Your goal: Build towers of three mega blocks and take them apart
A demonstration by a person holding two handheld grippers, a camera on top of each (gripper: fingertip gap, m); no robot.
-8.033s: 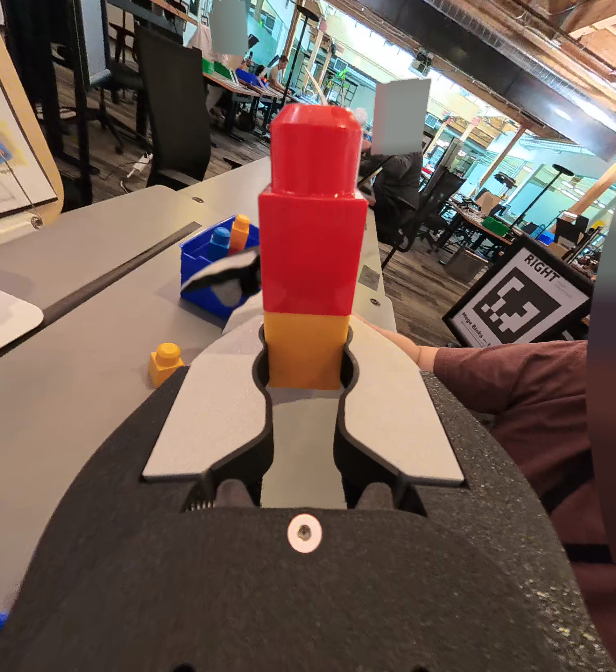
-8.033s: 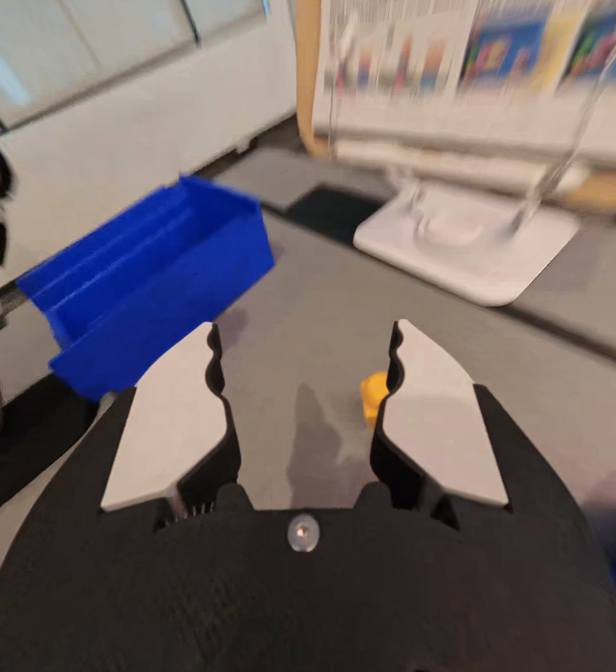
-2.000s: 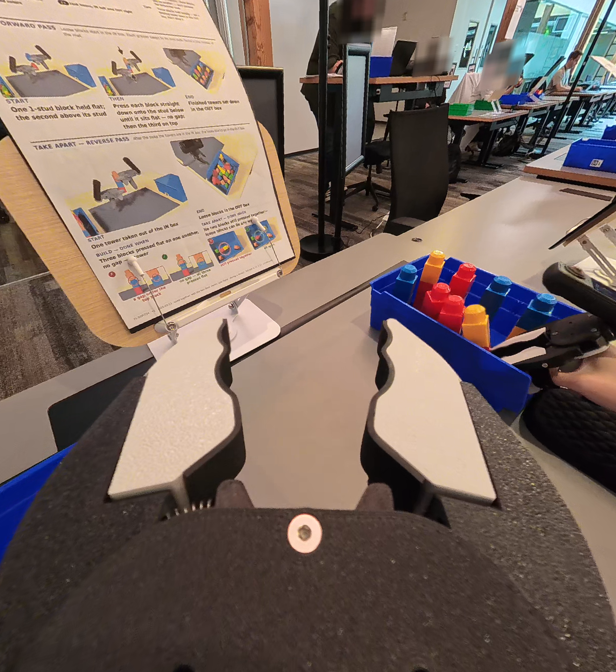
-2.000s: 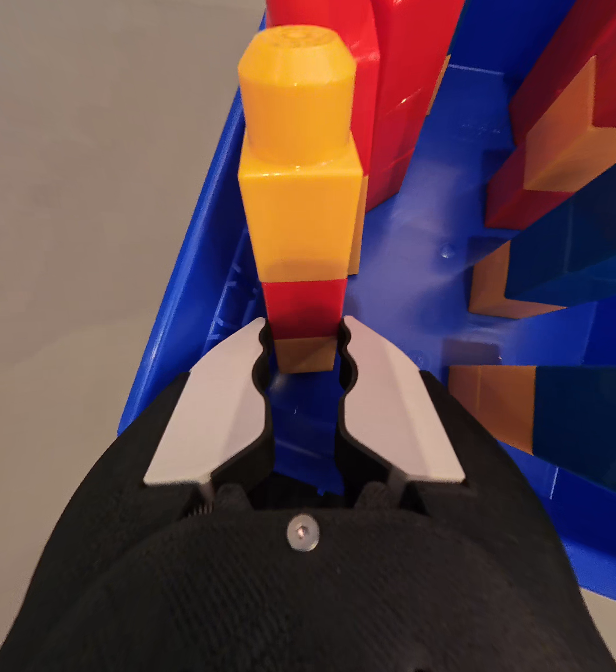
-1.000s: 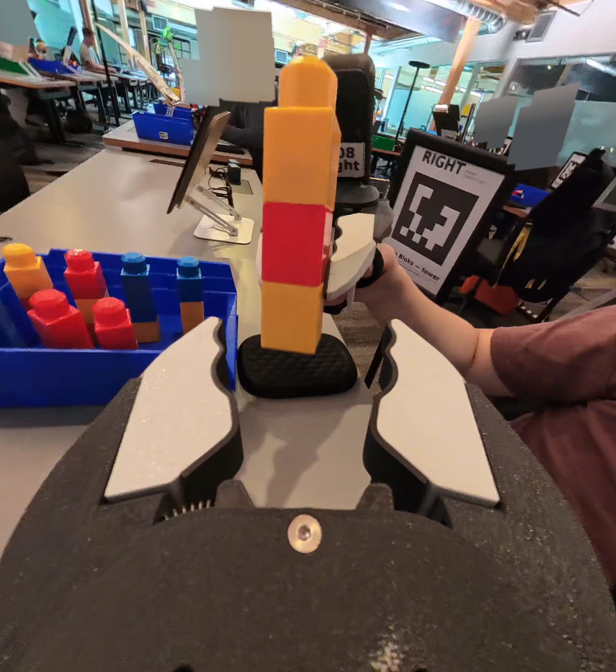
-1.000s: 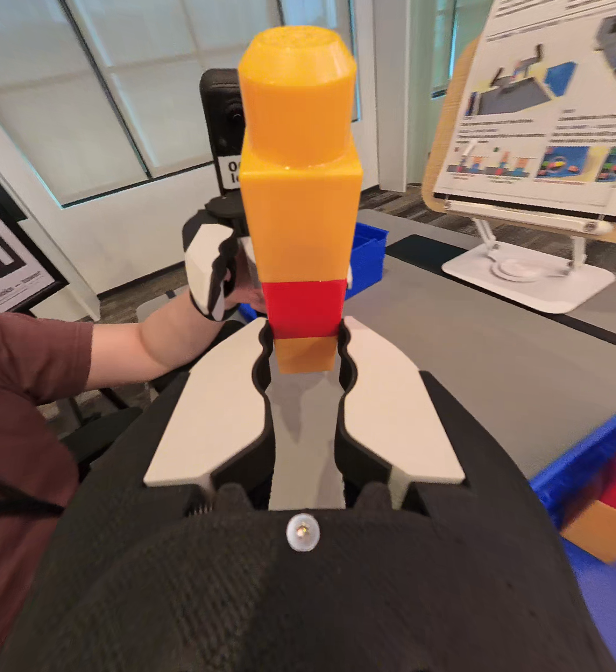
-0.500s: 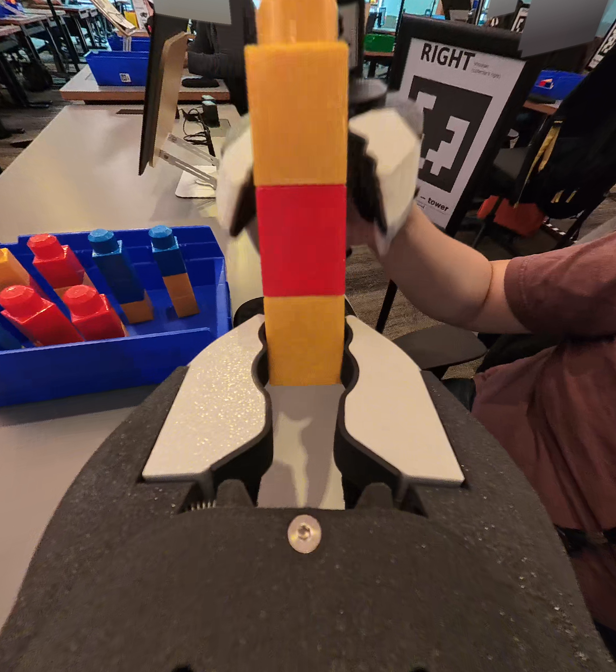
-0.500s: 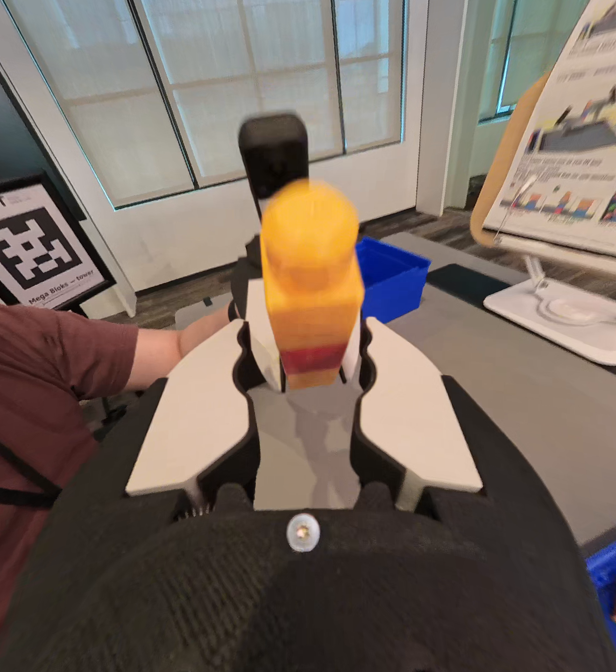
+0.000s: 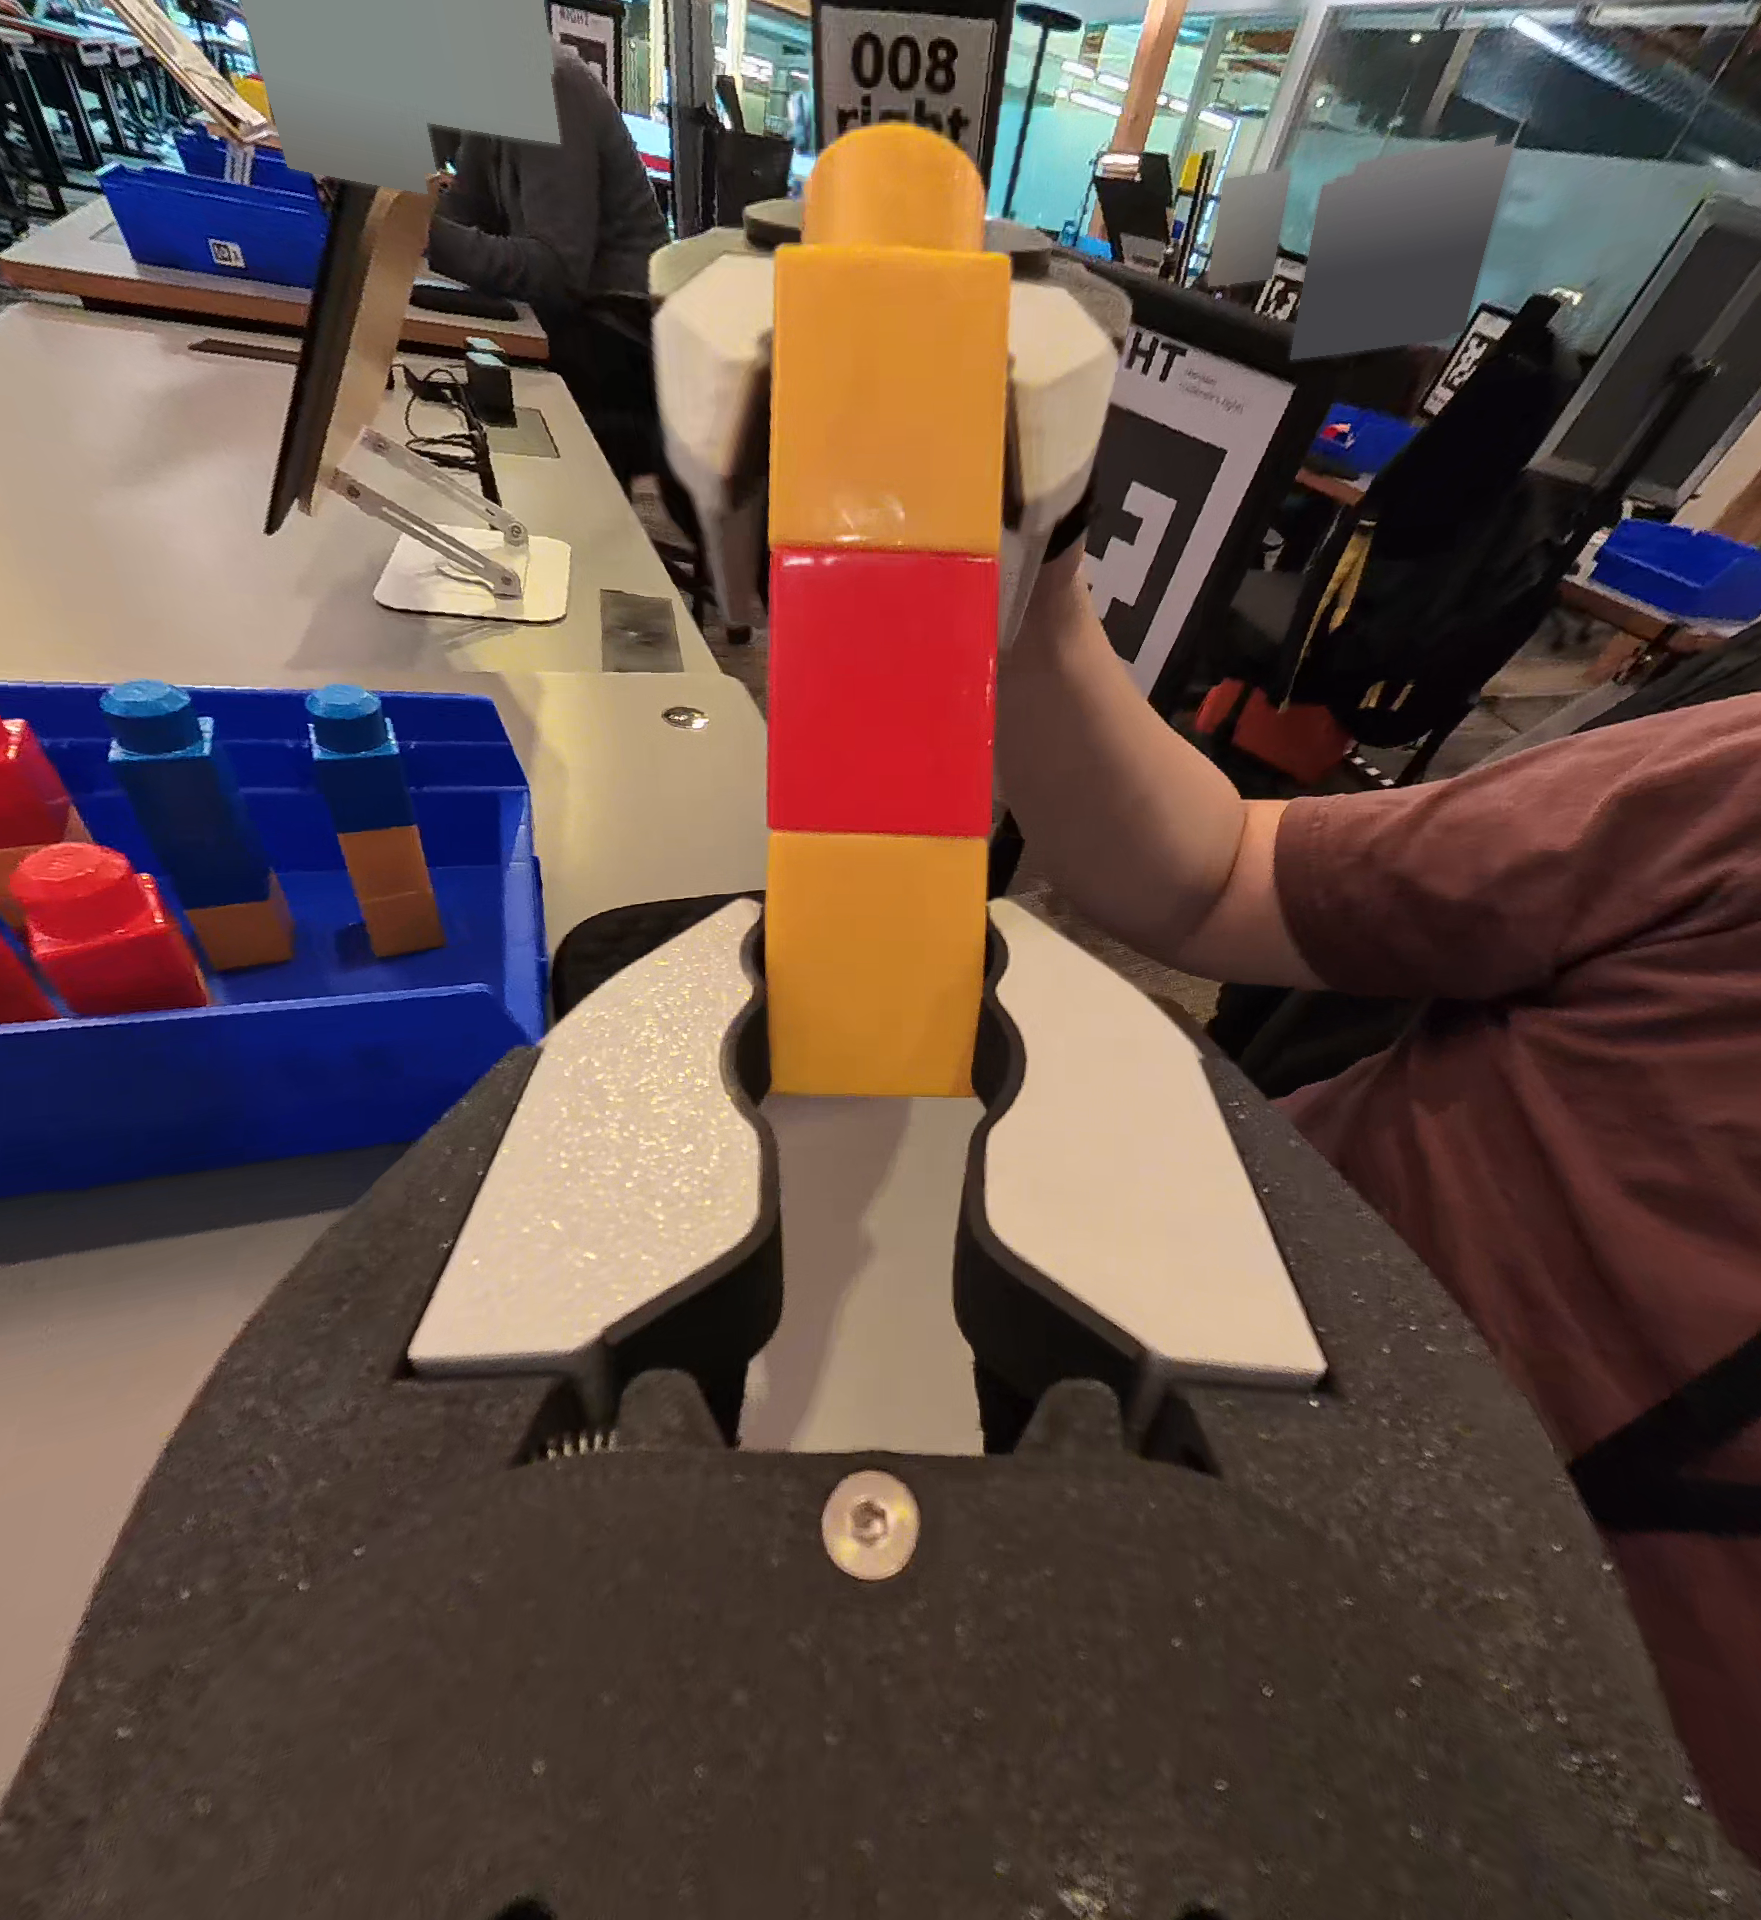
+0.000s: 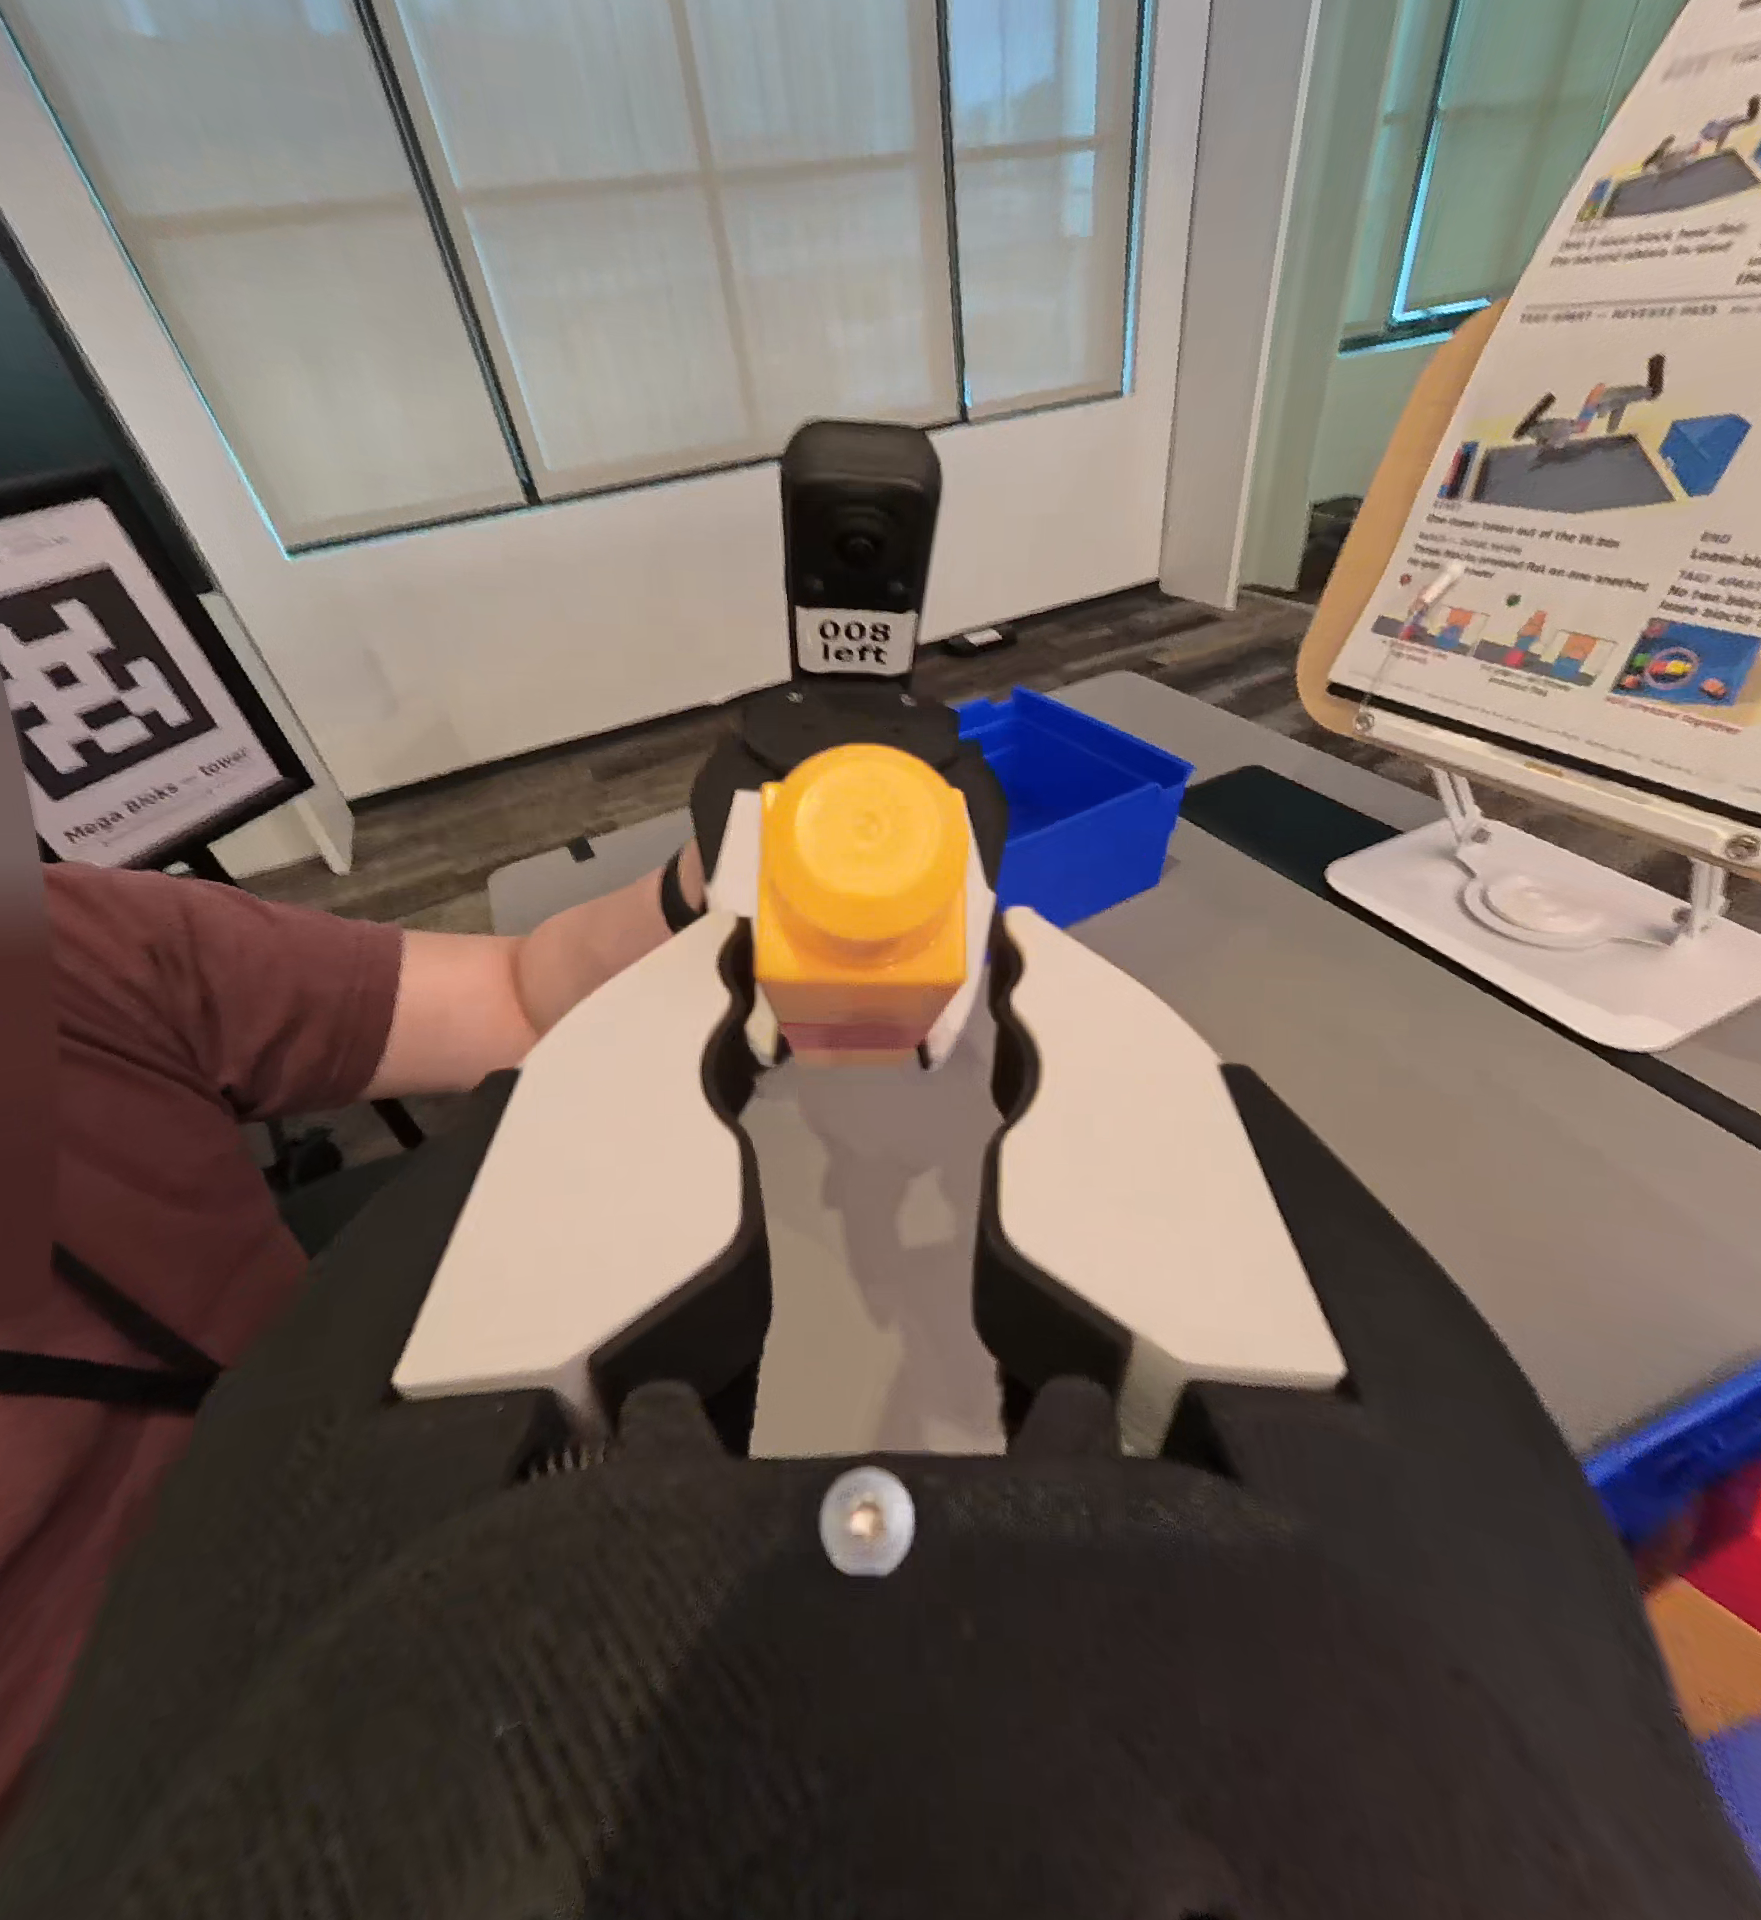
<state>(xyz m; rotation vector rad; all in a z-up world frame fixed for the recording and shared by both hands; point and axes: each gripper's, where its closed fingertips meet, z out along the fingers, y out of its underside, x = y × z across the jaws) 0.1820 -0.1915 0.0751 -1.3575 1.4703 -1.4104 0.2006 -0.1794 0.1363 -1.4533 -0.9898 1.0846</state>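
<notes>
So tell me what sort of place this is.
Probably an open-plan office or lab set up for recording: rows of desks with seated people, an instruction board on a stand, marker signs on easels.

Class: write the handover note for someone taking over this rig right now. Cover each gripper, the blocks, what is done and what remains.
Left gripper: shut on the bottom yellow block of a yellow-red-yellow tower, held upright above the table.
Right gripper: open around the top yellow block; a gap shows on each side.
Blue bin to the left: more towers stand inside.
Done: one tower out of the bin, intact.
Left: close the right gripper on the top block, pull it off, then split the remaining two.
</notes>
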